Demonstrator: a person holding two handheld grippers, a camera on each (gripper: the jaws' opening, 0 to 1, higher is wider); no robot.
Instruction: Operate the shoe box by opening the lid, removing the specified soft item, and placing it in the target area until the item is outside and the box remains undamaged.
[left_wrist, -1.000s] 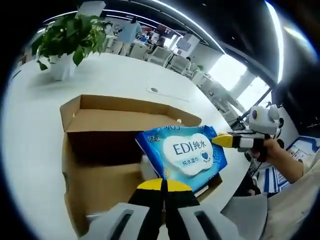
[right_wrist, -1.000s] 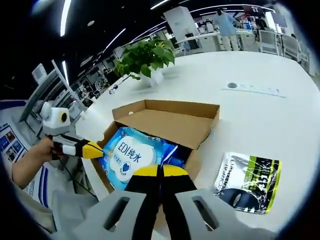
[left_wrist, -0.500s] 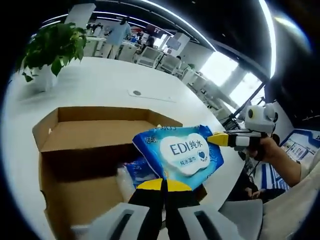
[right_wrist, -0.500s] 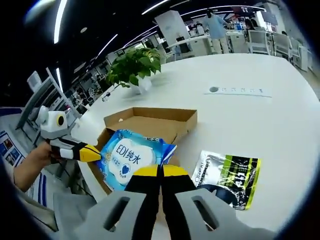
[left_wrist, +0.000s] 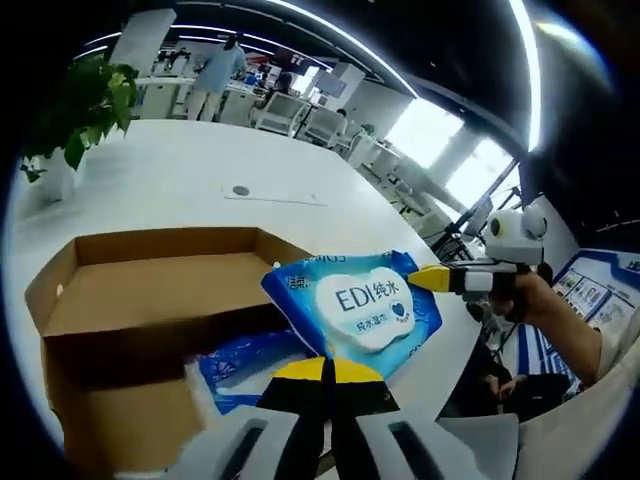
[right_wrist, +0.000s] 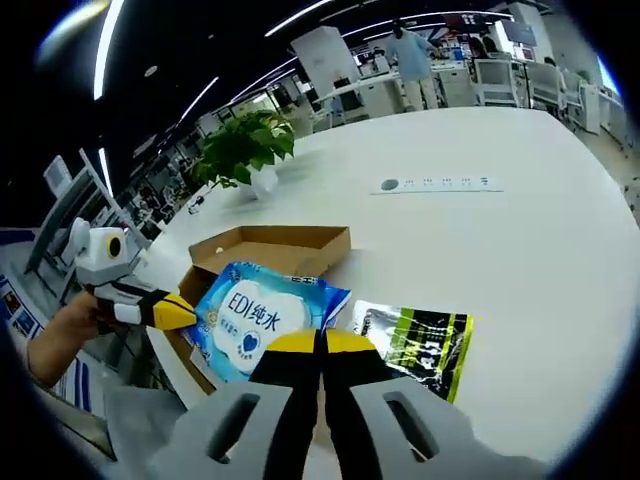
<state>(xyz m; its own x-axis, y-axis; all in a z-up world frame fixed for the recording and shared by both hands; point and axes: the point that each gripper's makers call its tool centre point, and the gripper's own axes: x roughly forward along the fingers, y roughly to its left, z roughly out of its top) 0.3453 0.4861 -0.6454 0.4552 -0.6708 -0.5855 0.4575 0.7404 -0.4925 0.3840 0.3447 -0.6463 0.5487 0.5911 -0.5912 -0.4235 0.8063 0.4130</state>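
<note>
White worktop (right_wrist: 520, 270) carries the open shoe box (left_wrist: 150, 300); above it the soft, light wipes pack (left_wrist: 355, 310) is held. Left gripper (left_wrist: 322, 375) and right gripper (right_wrist: 320, 345) are each seen with jaws clamped on a pack edge

Table (right_wrist: 520, 270): large, white.
Plant (right_wrist: 243, 150): potted, on the table's far side.
Beyond plant: office chairs (left_wrist: 300, 112).
Ceiling: dark, strip lights (left_wrist: 340, 35).

potted plant (right_wrist: 243, 152) | black-green pouch (right_wrist: 418, 338) on white table (right_wrist: 520, 230)
</note>
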